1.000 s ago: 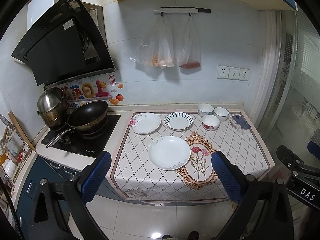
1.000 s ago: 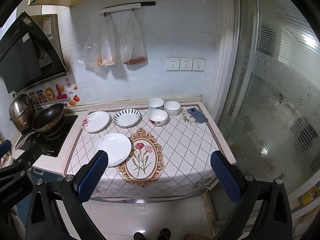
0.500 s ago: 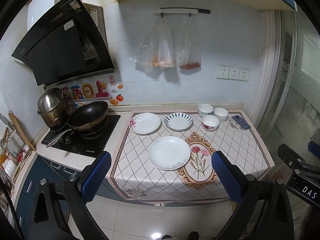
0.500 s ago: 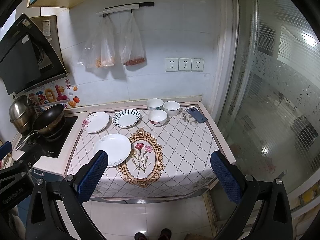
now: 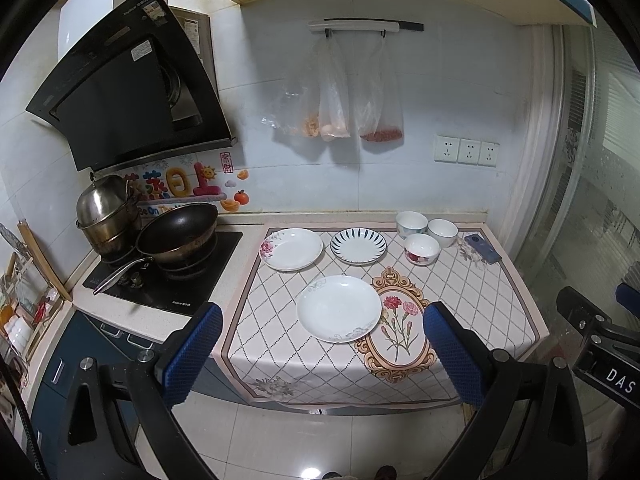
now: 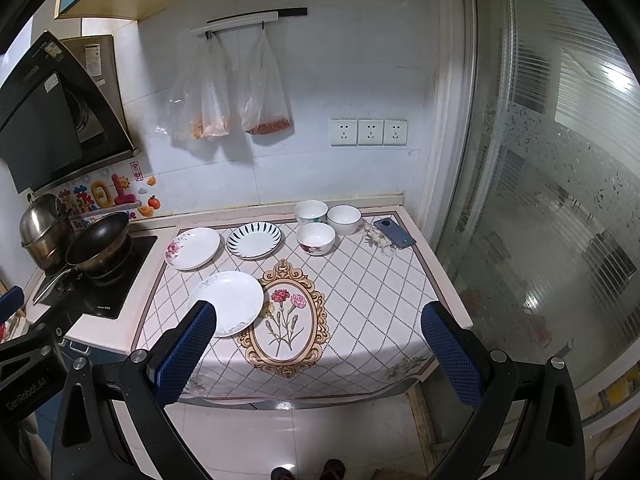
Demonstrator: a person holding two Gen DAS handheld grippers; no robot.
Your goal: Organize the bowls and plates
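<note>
Three plates lie on the patterned tablecloth (image 5: 472, 300): a large white plate (image 5: 339, 308) (image 6: 227, 303) in front, a rose-rimmed plate (image 5: 291, 249) (image 6: 193, 248) and a blue-striped plate (image 5: 358, 246) (image 6: 254, 240) behind. Three bowls stand at the back right: a flowered bowl (image 5: 421, 249) (image 6: 316, 238) and two white bowls (image 5: 411, 224) (image 5: 442, 232). My left gripper (image 5: 322, 346) is open and empty, held back from the counter above the floor. My right gripper (image 6: 318, 350) is open and empty, also off the counter's front edge.
A blue phone (image 5: 482, 247) (image 6: 394, 233) lies at the back right corner. A black wok (image 5: 176, 234) and steel pots (image 5: 105, 210) sit on the stove at left. Plastic bags (image 5: 340, 96) hang on the wall. A glass partition (image 6: 560, 200) stands to the right.
</note>
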